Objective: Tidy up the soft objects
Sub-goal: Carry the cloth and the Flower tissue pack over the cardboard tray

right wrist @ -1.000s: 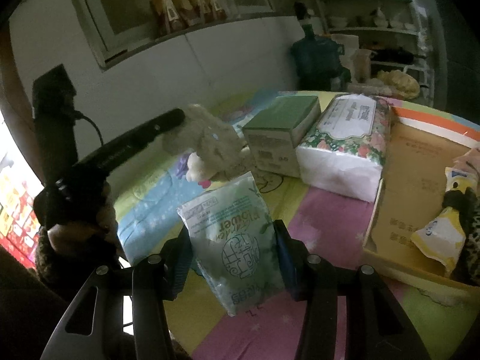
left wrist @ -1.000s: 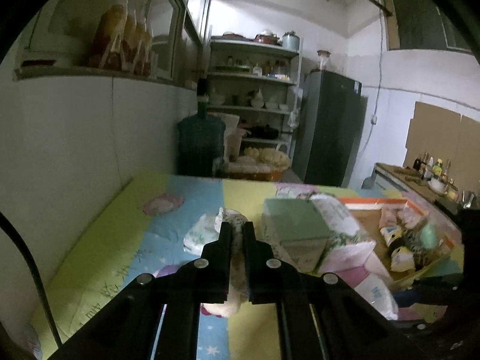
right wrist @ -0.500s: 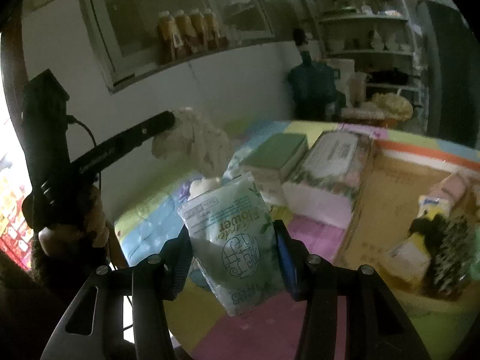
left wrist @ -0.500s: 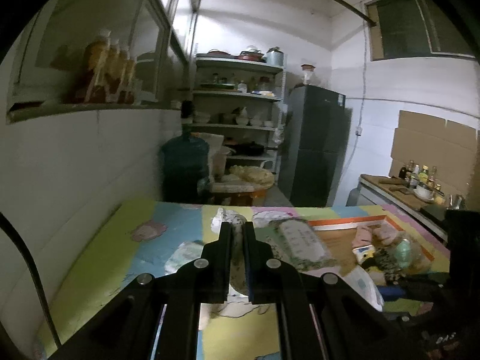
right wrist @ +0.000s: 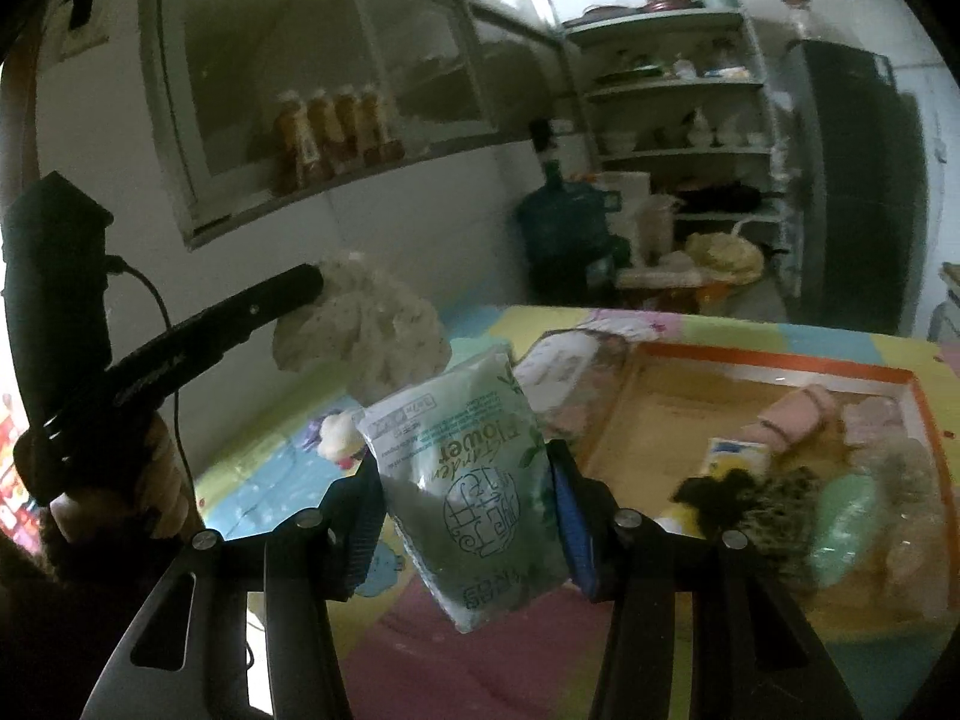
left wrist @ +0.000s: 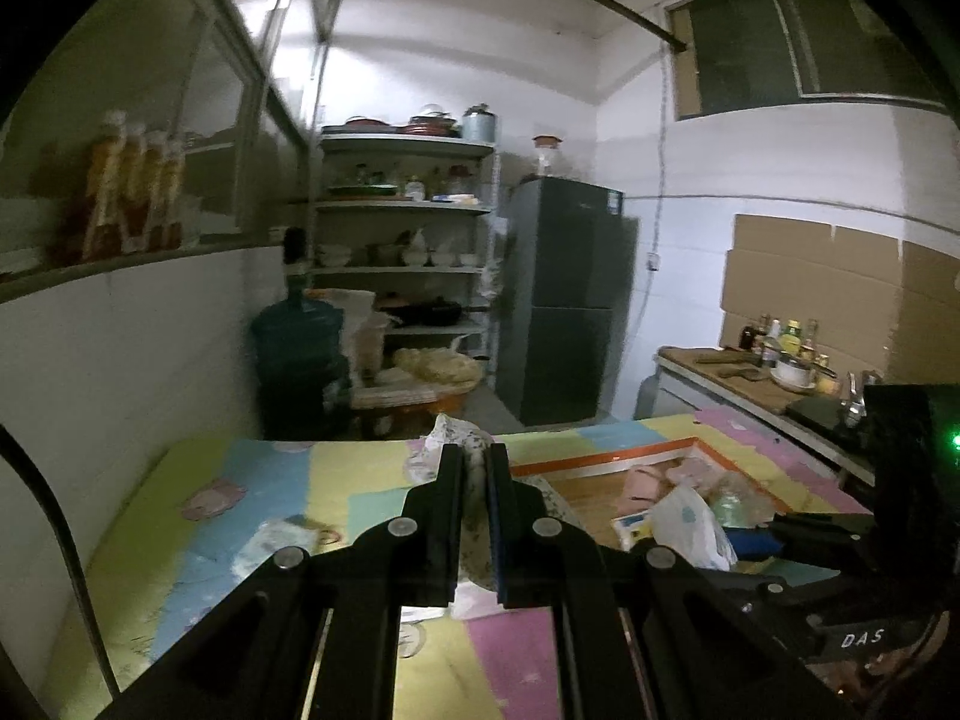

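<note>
The left tool (left wrist: 474, 468) is pinched almost fully together on a cream-white fluffy soft thing (right wrist: 366, 324), which bulges out above and below its fingers and hangs clear of the tabletop (left wrist: 282, 480). In the right wrist view the same tool reaches in from the left, carried by a person's hand (right wrist: 114, 498), with the fluffy thing bunched at its tip.

The right tool (right wrist: 468, 498) stands partly apart and grips a pale green tissue pack (right wrist: 474, 480) by its two sides; the pack is tilted, its top leaning toward the left tool, and it is lifted off the tabletop. The fluffy thing sits just above and to the left of the pack's upper corner; whether they touch cannot be told.

Ahead and to the right of the right tool lies a shallow cardboard tray (right wrist: 780, 360) with an orange rim. It holds a pink roll (right wrist: 798, 414), a green soft item (right wrist: 840, 516), a dark furry thing (right wrist: 756, 510) and other blurred pieces. Just ahead of the pack, beside the tray's left edge, lies a floral tissue package (right wrist: 564, 360). The tabletop is covered with a pastel patchwork mat.
</note>
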`<action>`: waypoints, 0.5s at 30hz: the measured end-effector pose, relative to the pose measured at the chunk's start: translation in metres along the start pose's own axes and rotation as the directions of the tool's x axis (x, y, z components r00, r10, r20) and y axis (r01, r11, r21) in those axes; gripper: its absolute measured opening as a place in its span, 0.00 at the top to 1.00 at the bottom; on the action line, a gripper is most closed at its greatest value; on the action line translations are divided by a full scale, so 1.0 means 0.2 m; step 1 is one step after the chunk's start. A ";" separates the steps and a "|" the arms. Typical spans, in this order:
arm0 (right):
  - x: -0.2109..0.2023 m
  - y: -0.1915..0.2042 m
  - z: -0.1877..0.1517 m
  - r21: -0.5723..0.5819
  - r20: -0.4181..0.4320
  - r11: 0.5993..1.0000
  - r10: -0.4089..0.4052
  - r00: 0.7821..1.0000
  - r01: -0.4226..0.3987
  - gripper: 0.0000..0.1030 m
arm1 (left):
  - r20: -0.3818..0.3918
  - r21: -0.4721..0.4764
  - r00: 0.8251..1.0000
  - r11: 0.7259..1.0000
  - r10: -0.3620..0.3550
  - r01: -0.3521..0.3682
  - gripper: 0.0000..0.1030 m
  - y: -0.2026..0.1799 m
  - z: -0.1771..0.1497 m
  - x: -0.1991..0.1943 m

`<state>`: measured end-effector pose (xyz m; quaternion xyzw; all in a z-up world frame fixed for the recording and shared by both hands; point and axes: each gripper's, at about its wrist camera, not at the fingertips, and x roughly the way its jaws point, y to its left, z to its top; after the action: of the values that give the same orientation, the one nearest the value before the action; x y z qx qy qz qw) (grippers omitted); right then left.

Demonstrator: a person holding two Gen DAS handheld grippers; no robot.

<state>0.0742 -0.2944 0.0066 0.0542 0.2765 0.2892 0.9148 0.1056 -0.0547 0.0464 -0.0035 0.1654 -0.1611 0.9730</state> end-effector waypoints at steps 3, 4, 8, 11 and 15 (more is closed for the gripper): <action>-0.06 -0.04 -0.01 0.010 0.015 1.000 -0.026 1.000 0.026 0.50 | -0.005 0.008 0.999 0.999 -0.032 0.032 0.92 -0.07 0.01 0.04; -0.08 -0.06 -0.01 0.014 0.020 0.999 -0.036 0.999 0.036 0.50 | -0.008 0.009 0.999 0.999 -0.044 0.044 0.92 -0.10 0.01 0.05; -0.16 -0.12 -0.03 0.030 0.034 0.997 -0.078 0.996 0.077 0.50 | -0.023 0.017 0.996 0.996 -0.082 0.082 0.92 -0.20 0.02 0.11; -0.21 -0.16 -0.04 0.043 0.045 0.994 -0.105 0.993 0.103 0.50 | -0.038 0.026 0.993 0.993 -0.113 0.114 0.92 -0.29 0.02 0.17; -0.29 -0.23 -0.06 0.067 0.060 0.988 -0.141 0.988 0.137 0.50 | -0.065 0.040 0.987 0.988 -0.145 0.148 0.92 -0.40 0.01 0.25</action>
<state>0.0505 -0.3658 0.0123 0.0727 0.2591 0.2138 0.9391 0.1250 -0.1460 0.0363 0.0109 0.1911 -0.2358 0.9528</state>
